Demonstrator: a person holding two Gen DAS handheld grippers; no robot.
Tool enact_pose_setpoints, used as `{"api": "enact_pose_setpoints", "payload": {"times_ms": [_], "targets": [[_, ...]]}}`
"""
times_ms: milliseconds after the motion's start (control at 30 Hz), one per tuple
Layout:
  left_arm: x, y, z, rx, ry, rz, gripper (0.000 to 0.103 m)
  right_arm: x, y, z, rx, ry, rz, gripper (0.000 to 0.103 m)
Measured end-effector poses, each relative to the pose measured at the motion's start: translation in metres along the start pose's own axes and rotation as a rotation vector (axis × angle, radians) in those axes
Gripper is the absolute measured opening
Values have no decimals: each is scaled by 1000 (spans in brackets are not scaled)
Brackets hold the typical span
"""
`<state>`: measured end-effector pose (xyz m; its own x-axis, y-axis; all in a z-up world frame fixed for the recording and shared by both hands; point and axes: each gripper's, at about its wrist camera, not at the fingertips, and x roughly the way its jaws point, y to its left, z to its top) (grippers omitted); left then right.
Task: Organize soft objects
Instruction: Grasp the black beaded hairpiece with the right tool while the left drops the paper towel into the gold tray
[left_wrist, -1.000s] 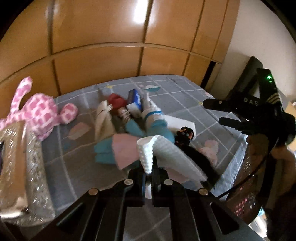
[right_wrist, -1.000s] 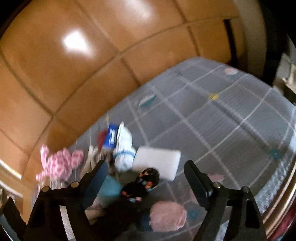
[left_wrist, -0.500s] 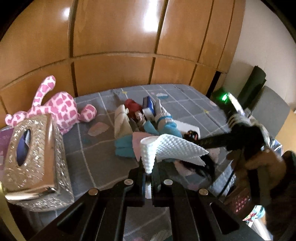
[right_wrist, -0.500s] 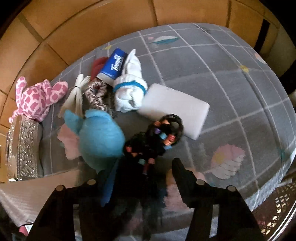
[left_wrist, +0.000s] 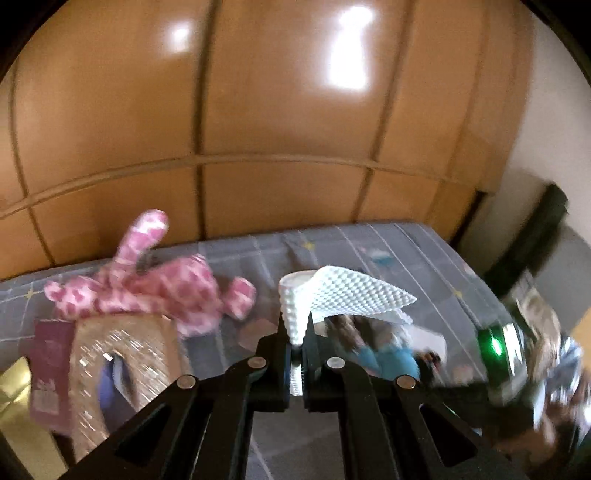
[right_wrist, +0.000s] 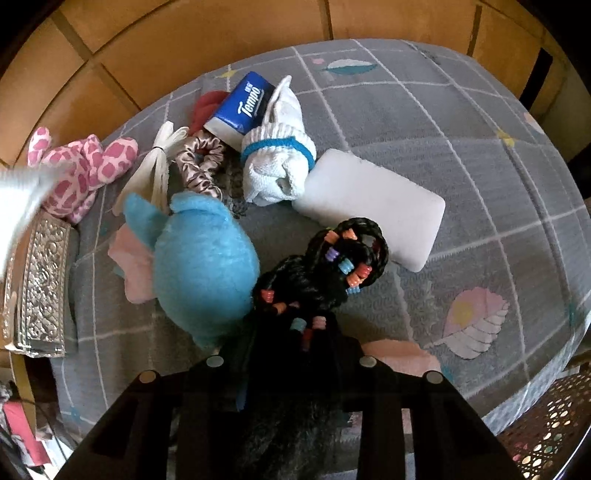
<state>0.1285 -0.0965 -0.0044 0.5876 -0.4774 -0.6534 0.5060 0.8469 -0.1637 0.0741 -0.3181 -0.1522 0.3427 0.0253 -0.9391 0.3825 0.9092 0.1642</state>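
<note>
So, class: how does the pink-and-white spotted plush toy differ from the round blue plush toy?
The pink-and-white spotted plush toy is patterned; the round blue plush toy is plain. The pink one is thin-limbed and sprawled, the blue one plump and rounded. The pink one lies by the wooden headboard, the blue one mid-bed. Both are soft and ungripped.

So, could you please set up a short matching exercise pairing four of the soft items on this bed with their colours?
Things:
1. plush rabbit
2. Tempo tissue pack
3. foam block
4. beaded braided hairpiece

Colours:
A. black with coloured beads
B. pink and white
C. plain white
D. dark blue

Pairs: 1-B, 2-D, 3-C, 4-A
</note>
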Motion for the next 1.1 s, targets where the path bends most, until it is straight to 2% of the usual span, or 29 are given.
{"api": "enact_pose_setpoints", "payload": {"times_ms": [100, 267, 367, 467, 600, 767, 900, 1033, 1067, 1100], "targets": [[3, 30, 21, -73, -17, 52, 4, 0, 2, 4, -11, -10, -6, 32], [-8, 93, 42, -176, -47, 182, 4, -2, 6, 1, -37, -30, -19, 32], [-22, 134, 46, -229, -67, 267, 4, -2, 11, 0, -48, -36, -24, 32], [-42, 177, 36, -290, -84, 342, 4, -3, 12, -1, -54, -38, -24, 32], [-71, 217, 6, -346, -81, 423, 4, -6, 10, -3, -64, -42, -26, 31], [-109, 244, -58, -409, -61, 485, 4, -11, 14, -6, -76, -66, -35, 29], [-128, 260, -116, -526, -44, 504, 4, -18, 16, -9, -84, -88, -34, 28], [-119, 270, -152, -584, 17, 502, 5, -28, 17, -12, -86, -117, -20, 28], [-114, 273, -159, -595, 38, 496, 11, -31, 18, -13, -88, -127, -18, 28], [-109, 276, -163, -600, 57, 482, 26, -34, 19, -14, -89, -134, -16, 28]]}}
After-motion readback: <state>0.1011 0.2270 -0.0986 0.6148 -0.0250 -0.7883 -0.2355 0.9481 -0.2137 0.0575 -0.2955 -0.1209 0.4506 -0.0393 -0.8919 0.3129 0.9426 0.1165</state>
